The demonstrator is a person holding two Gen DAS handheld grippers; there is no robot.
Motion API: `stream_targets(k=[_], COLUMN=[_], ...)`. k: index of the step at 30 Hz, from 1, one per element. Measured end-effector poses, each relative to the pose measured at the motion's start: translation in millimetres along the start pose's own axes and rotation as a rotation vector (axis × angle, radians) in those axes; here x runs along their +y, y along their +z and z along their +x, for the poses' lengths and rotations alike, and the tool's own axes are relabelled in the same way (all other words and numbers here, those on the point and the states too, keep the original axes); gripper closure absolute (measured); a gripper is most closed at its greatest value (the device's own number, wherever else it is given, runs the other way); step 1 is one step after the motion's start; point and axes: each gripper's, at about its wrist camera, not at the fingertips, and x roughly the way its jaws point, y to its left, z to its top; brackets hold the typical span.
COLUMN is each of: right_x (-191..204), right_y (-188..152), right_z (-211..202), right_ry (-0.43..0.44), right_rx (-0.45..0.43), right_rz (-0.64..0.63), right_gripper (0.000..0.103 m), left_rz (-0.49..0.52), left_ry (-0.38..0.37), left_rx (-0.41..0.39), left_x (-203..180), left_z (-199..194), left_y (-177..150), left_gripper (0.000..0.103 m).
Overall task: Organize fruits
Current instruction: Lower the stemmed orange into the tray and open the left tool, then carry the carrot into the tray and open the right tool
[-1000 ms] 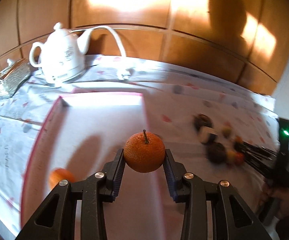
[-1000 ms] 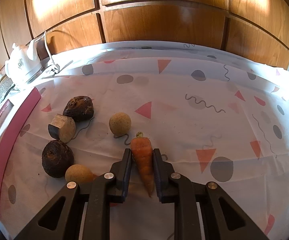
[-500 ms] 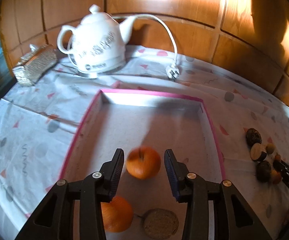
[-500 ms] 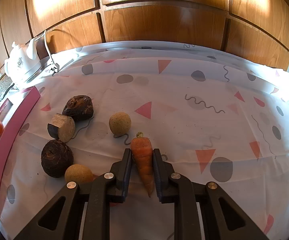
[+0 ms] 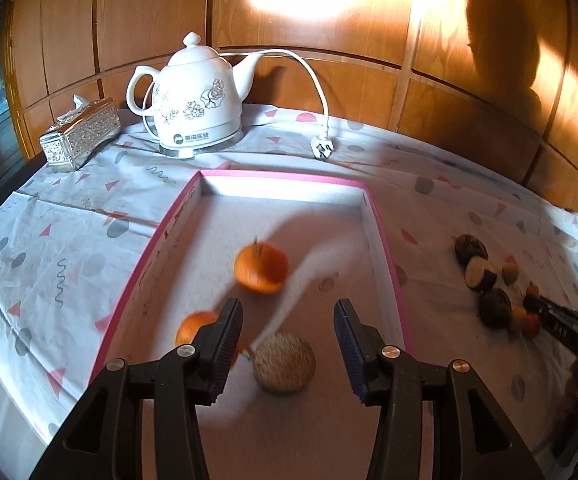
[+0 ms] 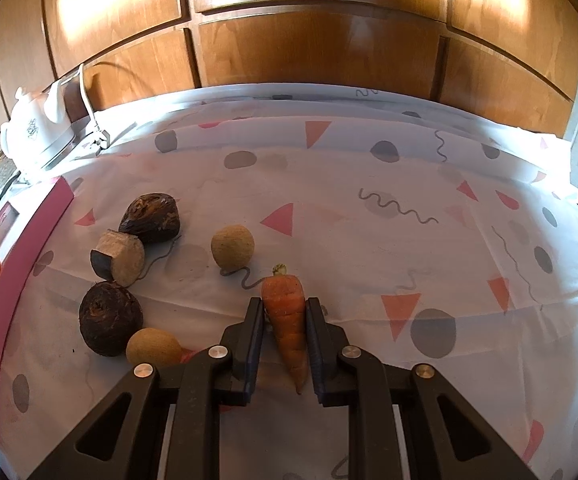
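Released: stemmed orange tangerine (image 5: pixel 261 267) inside pink-rimmed white tray (image 5: pixel 385 256), left gripper (image 5: pixel 287 334) jaws just widened, empty. Tapered orange carrot (image 6: pixel 287 320) clamped in right gripper (image 6: pixel 285 322); best carried high over tray's right wall.

wall panels (image 5: pixel 369 60): glossy varnished wood, upper frame | kettle (image 5: pixel 193 108): glazed white ceramic, upper left | tissue box (image 5: pixel 81 136): embossed shiny metal look, left | tablecloth (image 6: pixel 369 184): matt printed cloth | tray (image 5: pixel 385 248): matt, pink-edged | carrot (image 6: pixel 287 320): ridged, dull

Home dining spot – wood-panelled wall (image 5: pixel 469 120), patterned tablecloth (image 6: pixel 369 184), ceramic kettle (image 5: pixel 197 100), tissue box (image 5: pixel 81 136).
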Motion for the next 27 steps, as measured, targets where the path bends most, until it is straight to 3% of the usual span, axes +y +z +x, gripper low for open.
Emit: stream_targets(k=[6, 13, 20, 27], right_x=[0, 21, 61, 136], right_y=[-2, 0, 3, -2], right_z=[-21, -50, -62, -68], right_ry=[-0.006, 0.01, 0.205, 0.453], right_rx=[-0.065, -0.138, -0.108, -0.019], right_rz=[0.056, 0.037, 0.024, -0.048], right_gripper=[0.083, 0.083, 0.083, 0.083], left_rz=[-0.001, -0.012, -0.028, -0.065], left_ry=[0.005, 0.009, 0.017, 0.04], left_rx=[0.004, -0.002, -0.018, -0.033], left_x=[3, 10, 18, 33], left_z=[-5, -10, -14, -18], left_y=[-9, -15, -16, -17], left_gripper=[0.052, 0.05, 0.05, 0.047])
